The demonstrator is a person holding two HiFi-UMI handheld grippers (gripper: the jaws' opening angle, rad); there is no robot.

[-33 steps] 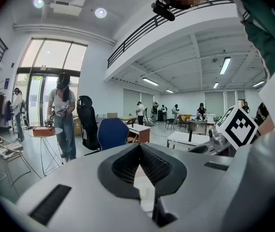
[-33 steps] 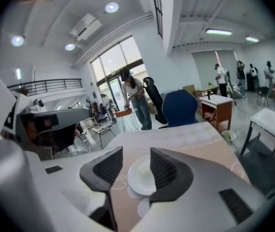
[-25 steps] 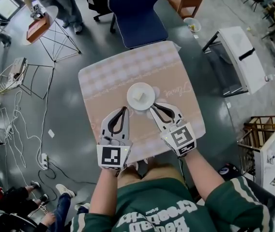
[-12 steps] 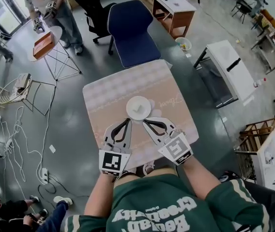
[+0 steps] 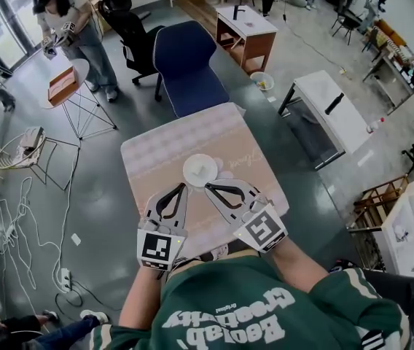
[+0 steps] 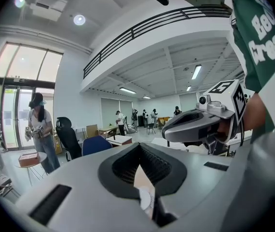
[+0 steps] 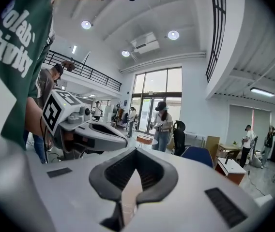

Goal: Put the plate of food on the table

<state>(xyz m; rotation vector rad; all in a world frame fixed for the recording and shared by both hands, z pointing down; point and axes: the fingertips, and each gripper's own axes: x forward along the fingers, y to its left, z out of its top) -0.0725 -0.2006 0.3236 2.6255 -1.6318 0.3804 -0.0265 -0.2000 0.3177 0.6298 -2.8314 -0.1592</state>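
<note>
Plate of food (image 5: 200,170) we found on the desk (image 5: 156,155), left gripper (image 5: 182,188) and right gripper (image 5: 208,188) closed empty; task looked complete.

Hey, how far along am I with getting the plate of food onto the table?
It looks essentially done: the plate of food sits flat near the middle of the table. Nothing is in hand: the left gripper and right gripper both have their jaws shut and empty, with the tips by the plate's near rim. Probably all that's left is drawing the grippers away.
</note>
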